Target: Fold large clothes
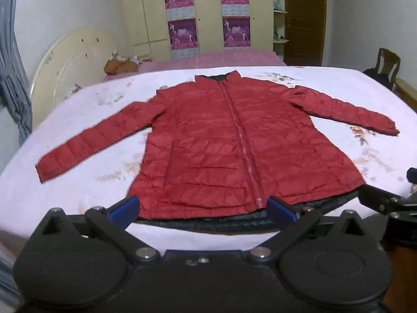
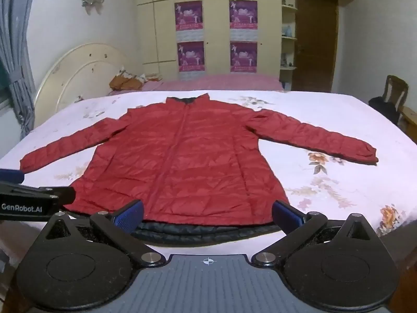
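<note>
A red quilted jacket (image 1: 229, 140) lies flat and zipped on the bed, front up, collar far, both sleeves spread out to the sides. Its dark lining shows along the near hem. It also shows in the right wrist view (image 2: 187, 156). My left gripper (image 1: 203, 208) is open, its blue pads apart just before the near hem, holding nothing. My right gripper (image 2: 208, 215) is open and empty, also at the near hem. Each gripper shows at the edge of the other's view.
The bed has a pale floral sheet (image 2: 325, 182). A cream headboard (image 1: 70, 62) stands at the left. A second bed with a pink cover (image 1: 221, 58), a wardrobe (image 2: 216, 26), a door (image 2: 315, 41) and a chair (image 1: 388, 65) stand beyond.
</note>
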Motion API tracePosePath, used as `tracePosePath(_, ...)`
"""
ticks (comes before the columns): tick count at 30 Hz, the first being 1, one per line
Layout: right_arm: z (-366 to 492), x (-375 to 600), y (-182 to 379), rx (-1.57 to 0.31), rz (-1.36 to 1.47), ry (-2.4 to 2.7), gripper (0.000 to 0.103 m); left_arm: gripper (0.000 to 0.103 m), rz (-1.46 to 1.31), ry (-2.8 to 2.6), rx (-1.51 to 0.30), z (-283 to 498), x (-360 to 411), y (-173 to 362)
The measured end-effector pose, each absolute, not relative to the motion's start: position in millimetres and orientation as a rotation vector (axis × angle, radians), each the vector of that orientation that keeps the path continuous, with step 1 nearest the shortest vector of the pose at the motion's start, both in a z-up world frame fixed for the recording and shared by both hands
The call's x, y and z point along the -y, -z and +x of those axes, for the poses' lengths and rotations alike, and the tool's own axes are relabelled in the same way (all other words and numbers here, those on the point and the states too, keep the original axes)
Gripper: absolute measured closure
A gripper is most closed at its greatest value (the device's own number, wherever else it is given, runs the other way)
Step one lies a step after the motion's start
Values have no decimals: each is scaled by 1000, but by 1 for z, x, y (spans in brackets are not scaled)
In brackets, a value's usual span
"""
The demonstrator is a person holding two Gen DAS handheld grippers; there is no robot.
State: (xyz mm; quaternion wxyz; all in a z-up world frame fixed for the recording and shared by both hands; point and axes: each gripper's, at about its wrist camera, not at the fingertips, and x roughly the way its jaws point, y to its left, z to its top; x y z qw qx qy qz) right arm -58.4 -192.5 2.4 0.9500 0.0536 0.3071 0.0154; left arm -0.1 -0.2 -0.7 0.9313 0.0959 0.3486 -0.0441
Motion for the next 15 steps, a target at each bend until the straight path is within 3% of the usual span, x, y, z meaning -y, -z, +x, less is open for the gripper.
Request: tracePosePath(15, -61, 200, -8, -628, 90, 4, 0, 0, 128, 119, -769, -2, 3, -1)
